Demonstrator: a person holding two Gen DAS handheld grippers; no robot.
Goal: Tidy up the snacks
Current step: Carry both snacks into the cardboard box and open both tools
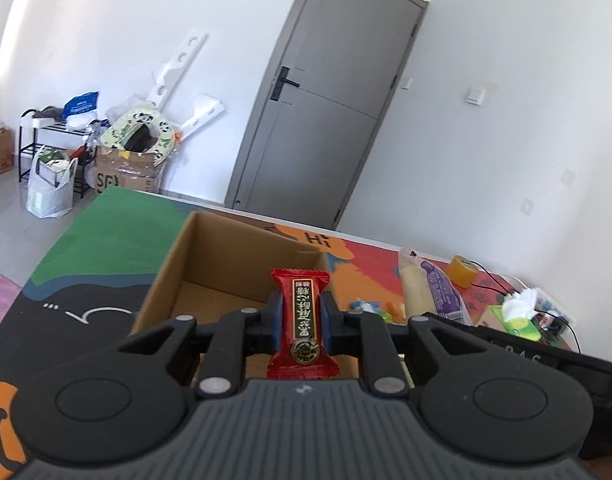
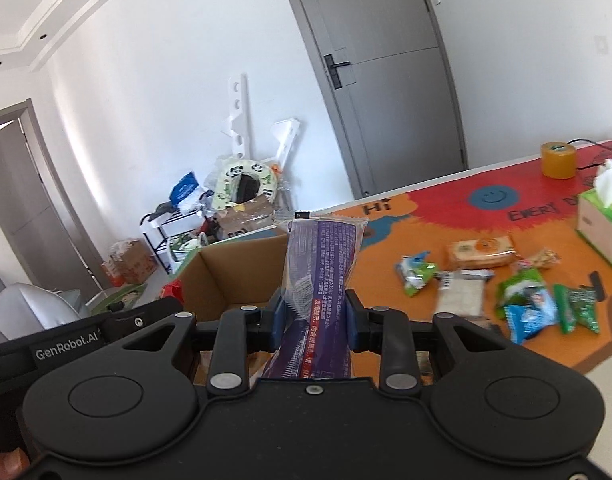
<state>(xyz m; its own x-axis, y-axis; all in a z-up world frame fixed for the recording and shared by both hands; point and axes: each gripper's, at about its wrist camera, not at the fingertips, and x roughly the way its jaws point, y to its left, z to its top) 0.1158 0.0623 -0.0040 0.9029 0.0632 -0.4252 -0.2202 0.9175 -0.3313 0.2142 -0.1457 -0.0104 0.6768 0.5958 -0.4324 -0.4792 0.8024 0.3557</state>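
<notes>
Two readable labels: "GenRobot.AI" on left gripper (image 2: 68, 350); mat (image 2: 445, 208) "Hi".

A grey door (image 1: 325, 92) stands shut in the white wall. On the bench's colourful mat (image 2: 445, 216) sit a yellow tape roll (image 2: 558, 159) and a green tissue box (image 2: 601, 224).

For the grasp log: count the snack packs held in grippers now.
2. A red candy pack is clamped in the left gripper; a purple pack in the right gripper. Other snacks lie loose on the mat.
</notes>
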